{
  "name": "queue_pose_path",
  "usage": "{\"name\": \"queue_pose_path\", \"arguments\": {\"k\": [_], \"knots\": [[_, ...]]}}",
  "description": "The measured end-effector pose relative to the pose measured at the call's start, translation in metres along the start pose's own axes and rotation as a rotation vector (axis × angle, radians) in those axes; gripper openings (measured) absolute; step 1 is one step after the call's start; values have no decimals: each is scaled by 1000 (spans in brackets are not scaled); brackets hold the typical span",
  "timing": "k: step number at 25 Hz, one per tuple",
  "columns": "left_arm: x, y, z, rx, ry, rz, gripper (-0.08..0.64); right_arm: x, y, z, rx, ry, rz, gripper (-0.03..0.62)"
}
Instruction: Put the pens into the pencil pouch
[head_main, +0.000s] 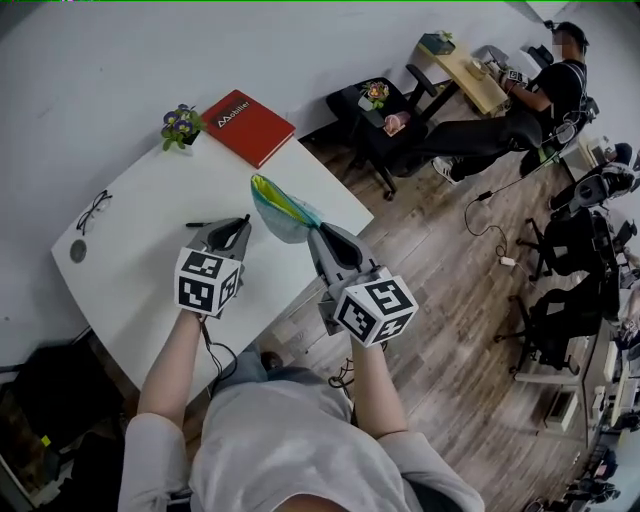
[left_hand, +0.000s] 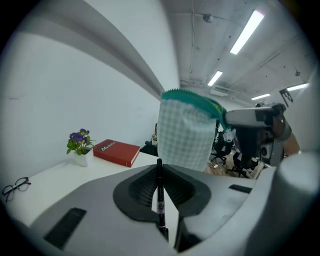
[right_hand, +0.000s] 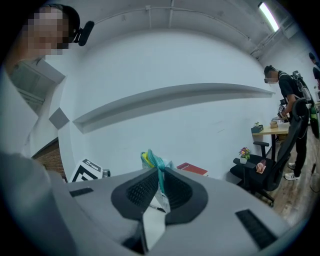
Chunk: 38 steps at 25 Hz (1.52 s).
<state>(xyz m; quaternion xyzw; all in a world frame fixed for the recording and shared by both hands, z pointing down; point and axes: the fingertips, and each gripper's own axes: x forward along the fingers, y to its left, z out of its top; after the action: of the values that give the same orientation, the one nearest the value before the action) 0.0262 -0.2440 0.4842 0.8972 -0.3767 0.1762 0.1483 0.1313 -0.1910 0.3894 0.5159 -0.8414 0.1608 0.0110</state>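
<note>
Pinching a black pen (left_hand: 160, 192) between jaws that are closed tight on its barrel, the left gripper (left_hand: 160, 169) is holding it crosswise, so that both ends are sticking out clear of the pads. I take it that this leaves a free tip to steer into an opening. The right gripper (right_hand: 161, 177) is likewise clamping down, on the teal zip edge of the pencil pouch (head_main: 283, 210), and is holding the bag up off the surface just beside the pen. Gripped by one lip like that, the checked fabric is hanging down and the mouth seems to be sagging open, with the yellow-green lining showing, which looks like the reason for the hold: one claw is offering the opening while the other is bringing the pen to it. The pen is not yet inside; it is near the pouch but apart from it. I can see no other pen lying about. Below them, the white table (head_main: 150, 295) with its rounded edge is carrying a pair of glasses (head_main: 92, 211) and a small dark disc (head_main: 78, 251) at the far left, and a little pot of purple flowers (head_main: 180, 126) just beside a red book (head_main: 250, 126) against the wall. Beyond the table the wooden floor (head_main: 450, 300) is running out to black office chairs (head_main: 375, 125), cables, and a seated person (head_main: 540, 95) who is working at a small desk (head_main: 470, 75).
</note>
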Motion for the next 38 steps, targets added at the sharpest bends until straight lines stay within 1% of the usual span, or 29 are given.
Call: {"name": "queue_pose_path", "arguments": {"k": [7,12,20,24,27,30,33,38], "knots": [[-57,5,57,-27,-247,32,55,12,13,1,-6,3,49,52],[-96,4,96,12,-412,63,54,17,22,-1,3,8,83,52],[-155,-2,160,47,-726,81,54,25,42,-5,3,14,142,52],[-178,-8,189,52,-852,74,54,26,51,-4,-2,14,170,52],[-185,-11,205,53,-920,65,54,27,57,-4,-8,17,190,52],[-187,-13,214,54,-960,62,54,29,64,-5,-16,21,210,52],[-184,-14,216,57,-967,69,54,29,70,-4,-18,19,228,52],[-174,-12,207,39,-955,71,54,29,76,1,-12,8,252,52]]}}
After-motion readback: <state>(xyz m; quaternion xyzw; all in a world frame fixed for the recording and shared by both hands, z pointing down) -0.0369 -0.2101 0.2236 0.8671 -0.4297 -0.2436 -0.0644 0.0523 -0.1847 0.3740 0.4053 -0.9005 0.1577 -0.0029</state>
